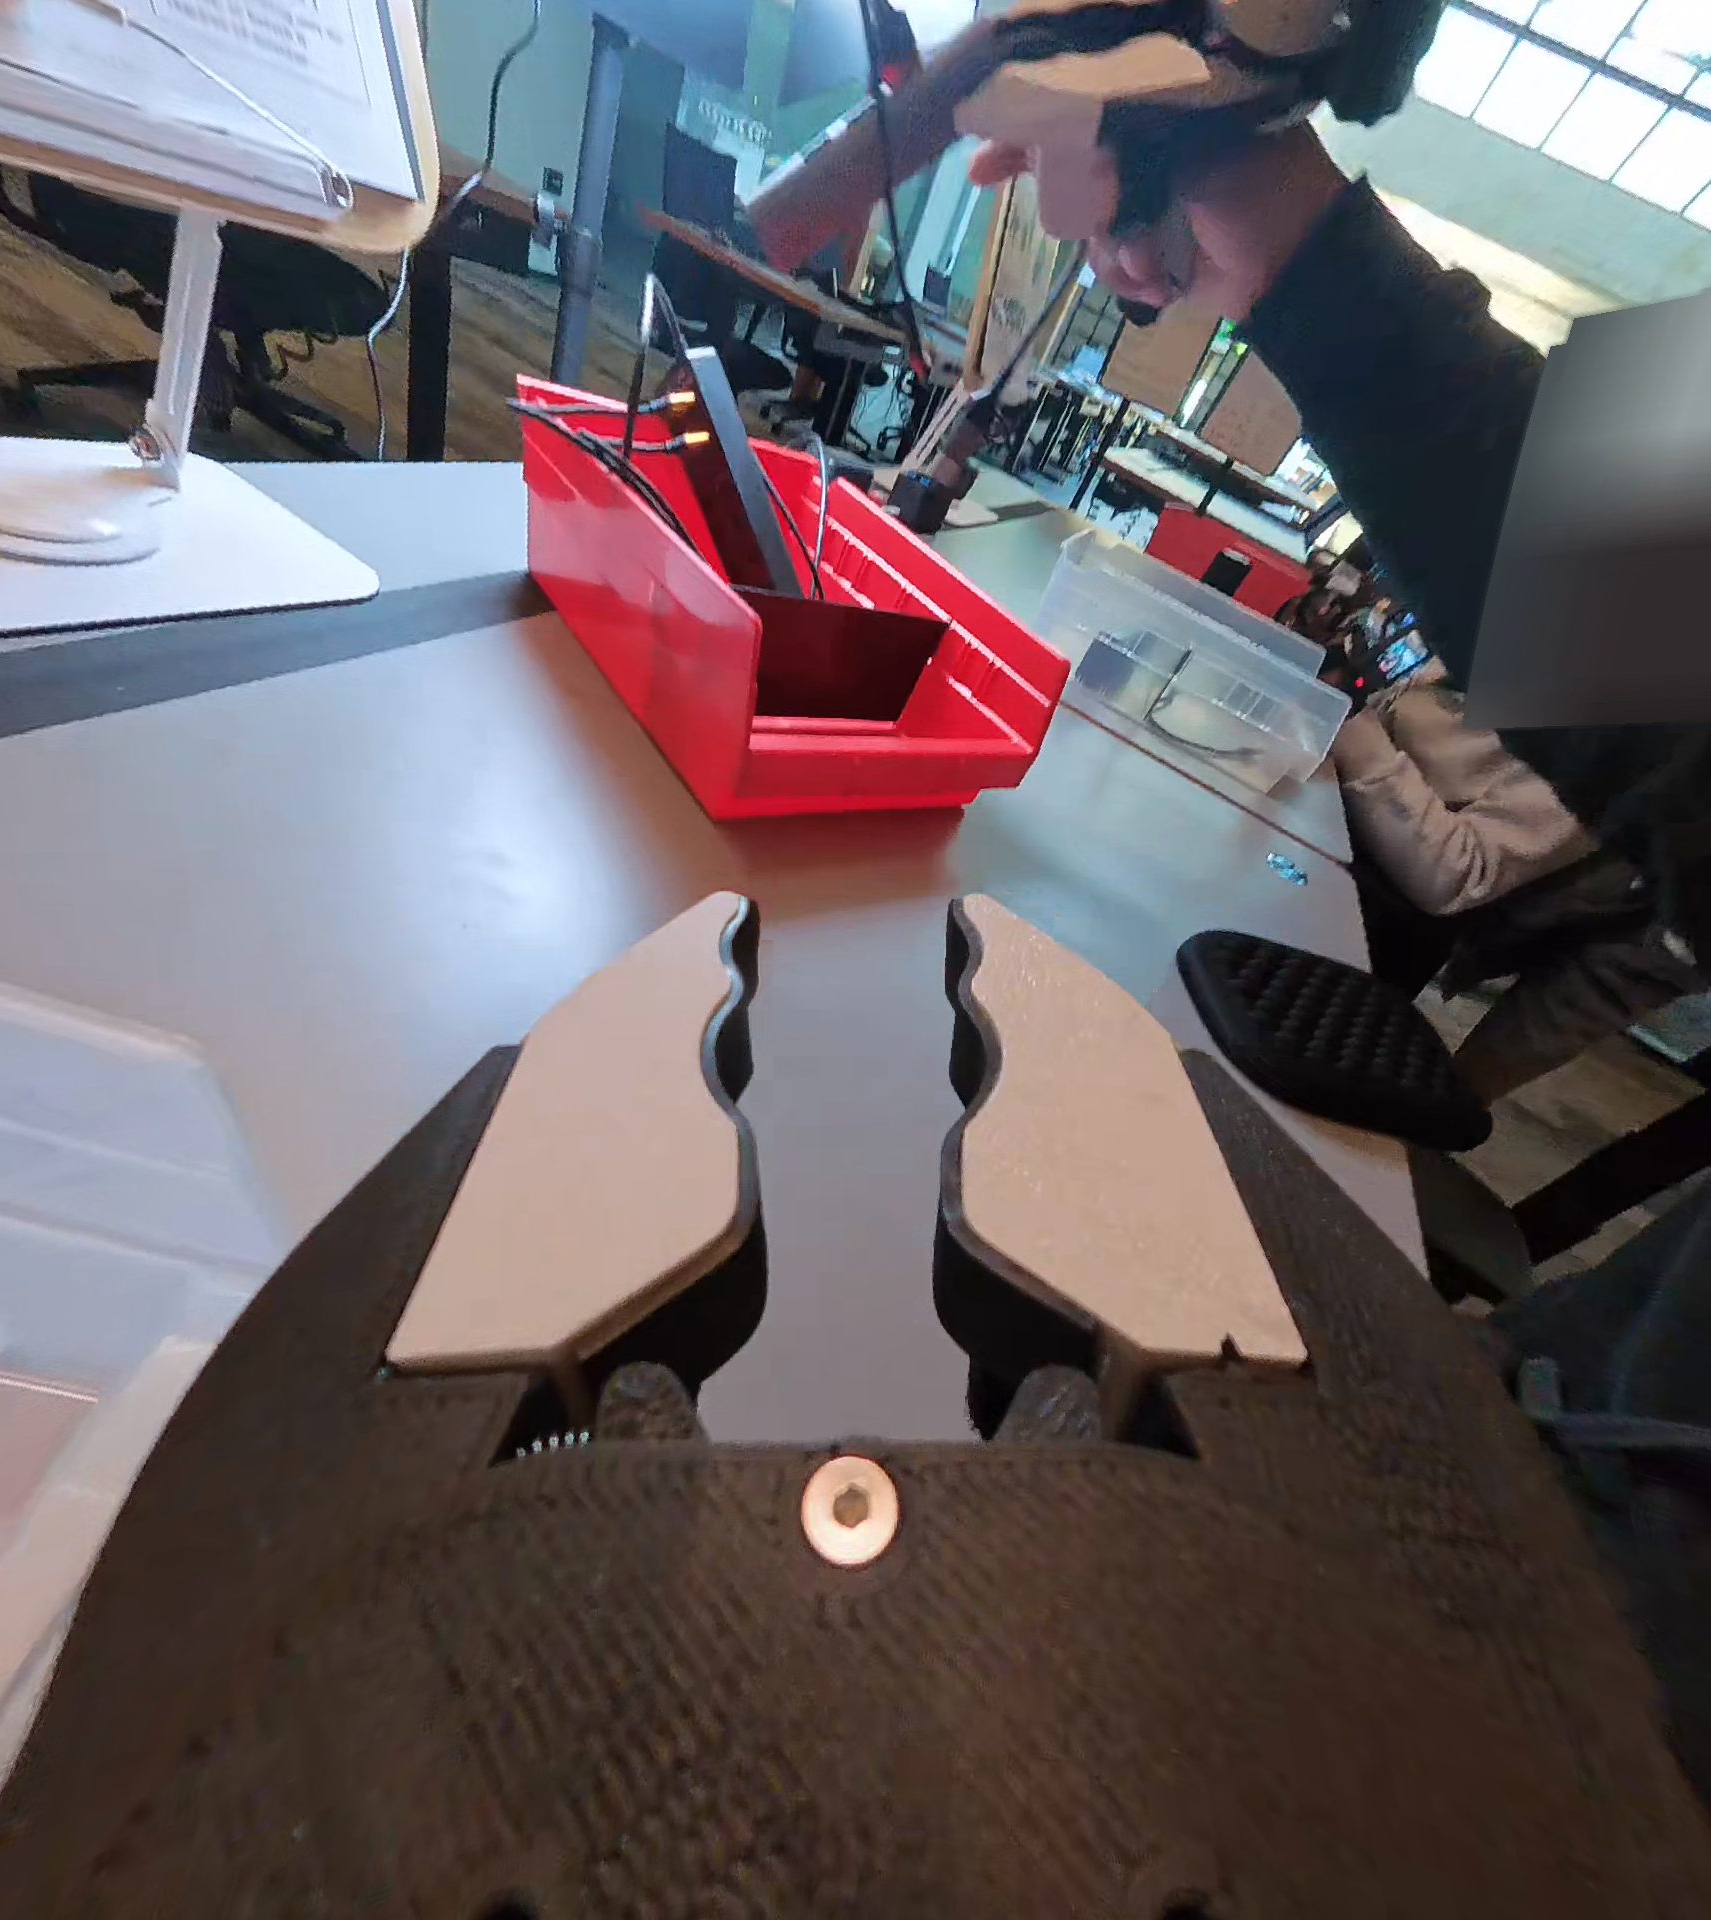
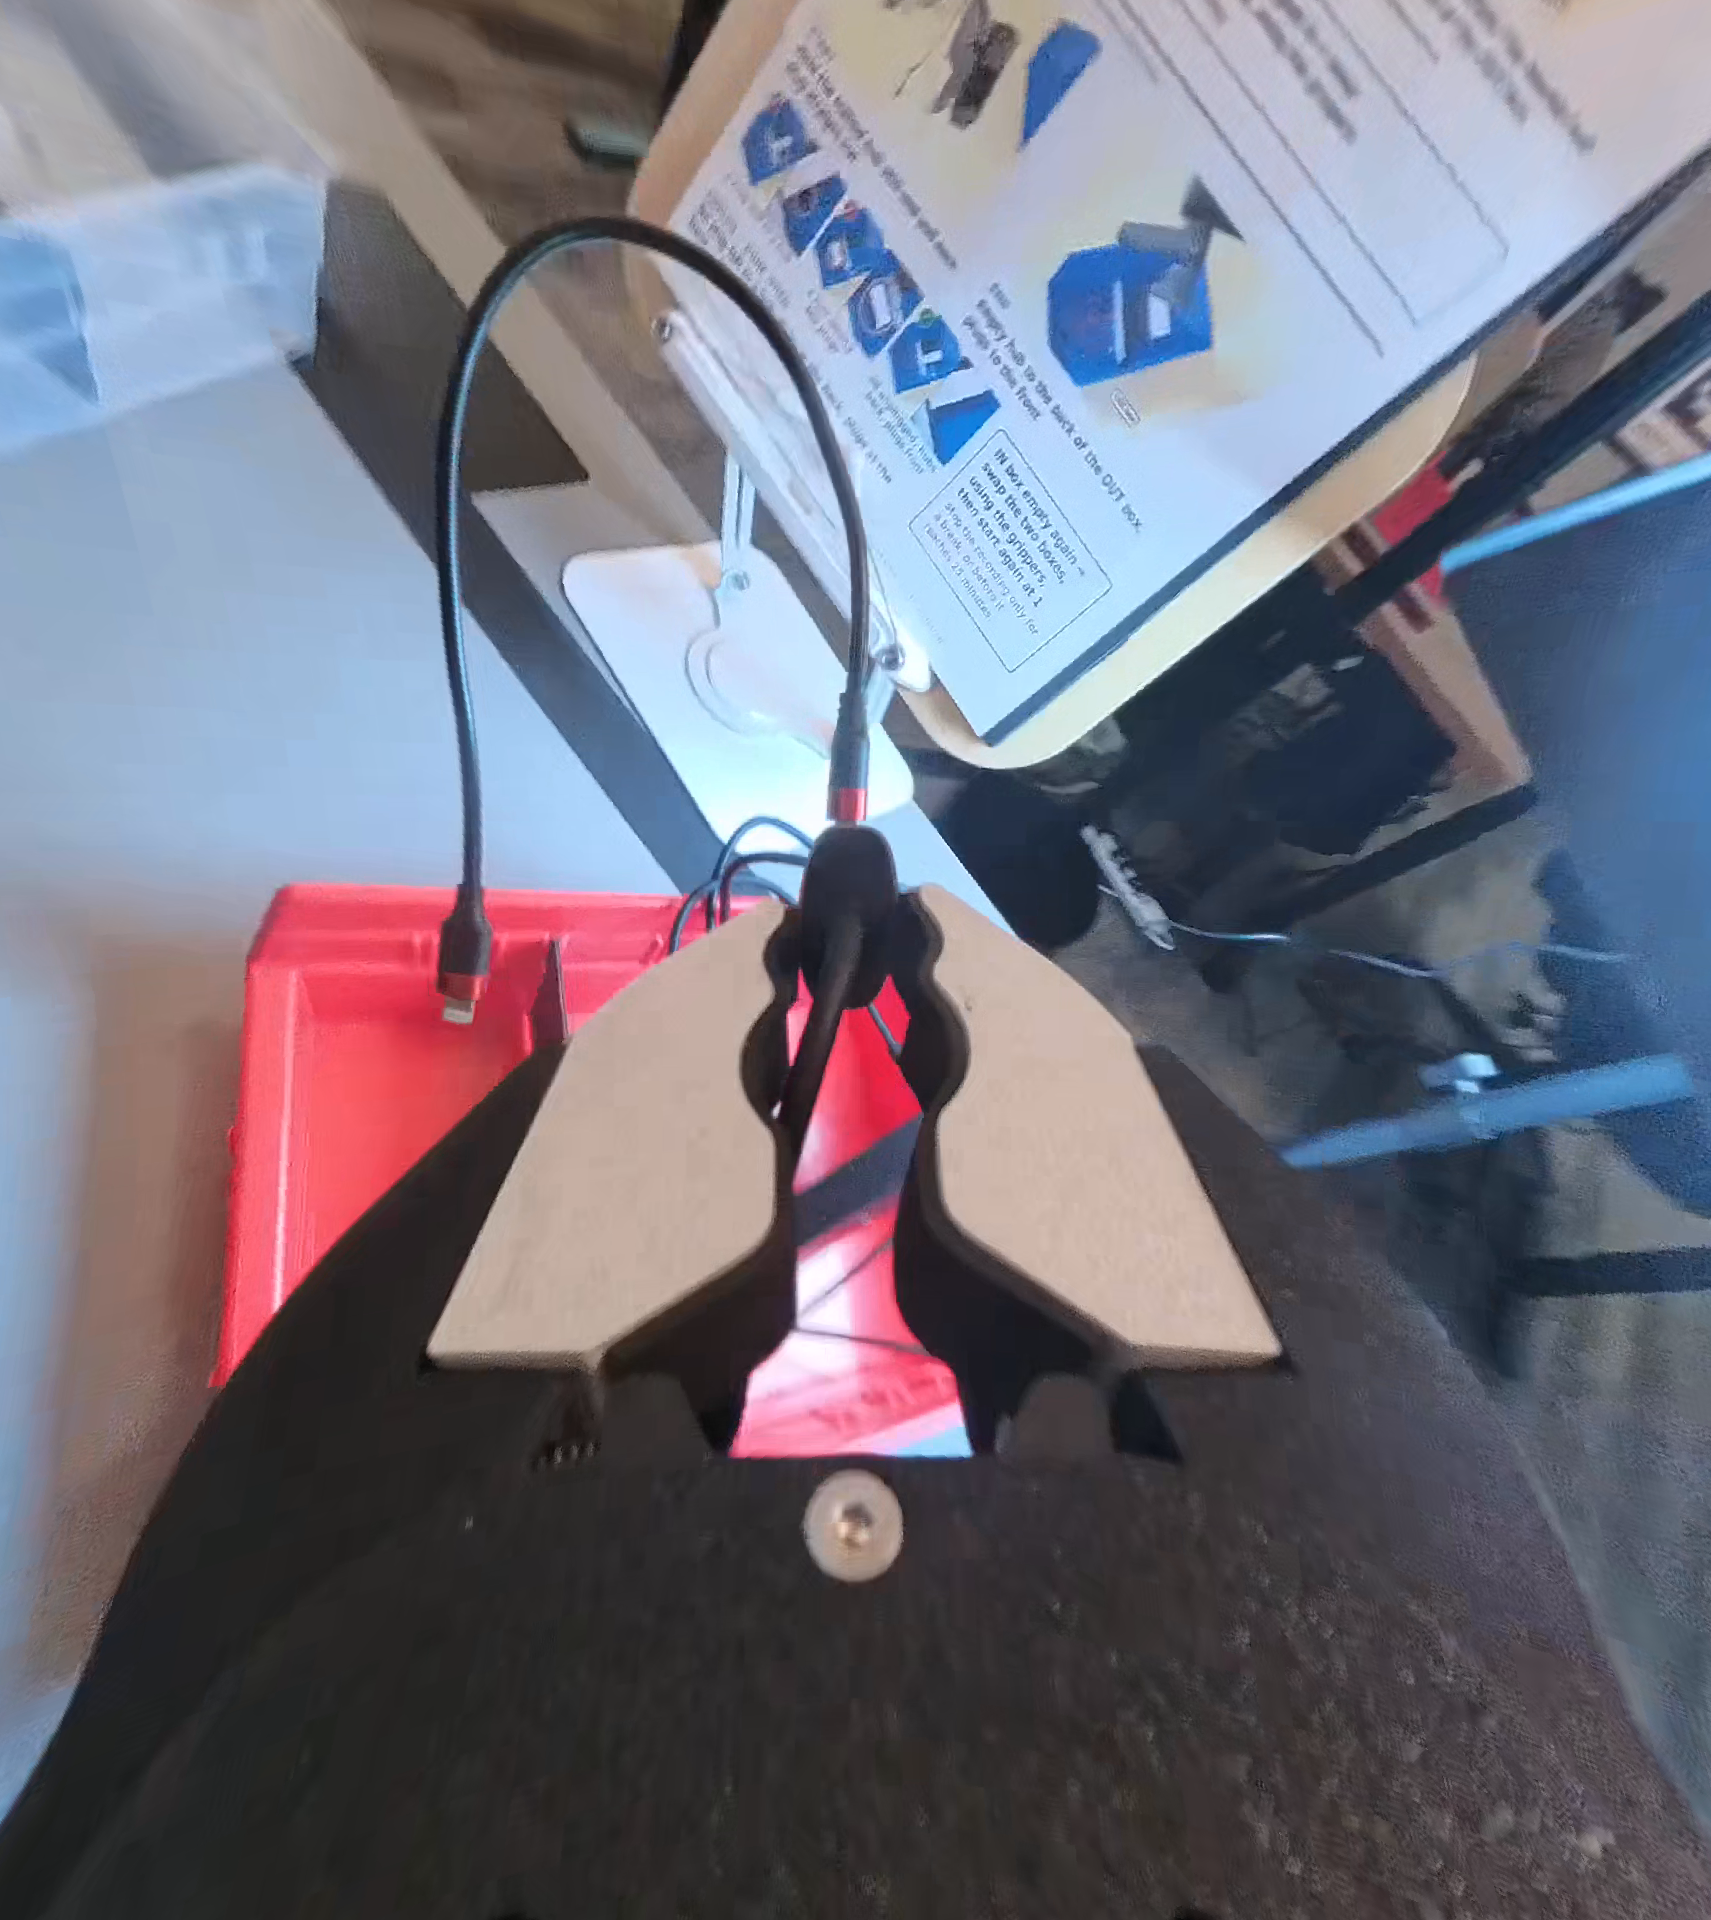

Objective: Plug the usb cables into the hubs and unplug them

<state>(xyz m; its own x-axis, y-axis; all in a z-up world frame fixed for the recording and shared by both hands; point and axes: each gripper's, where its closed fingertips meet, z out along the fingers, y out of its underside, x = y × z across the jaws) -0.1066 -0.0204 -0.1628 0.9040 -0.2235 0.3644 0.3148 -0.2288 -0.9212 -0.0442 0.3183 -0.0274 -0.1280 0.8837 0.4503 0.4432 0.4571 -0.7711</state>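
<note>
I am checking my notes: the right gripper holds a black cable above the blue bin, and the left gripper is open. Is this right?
One thing is wrong: the bin is red, not blue, as the right wrist view shows. The right gripper does hold the black cable above it, and the left gripper is open.

A black braided usb cable (image 2: 560,260) with red-collared plugs arches above the red plastic bin (image 2: 331,1039), one plug hanging free over it, while a flat black hub (image 1: 742,488) leans upright inside that bin.
</note>
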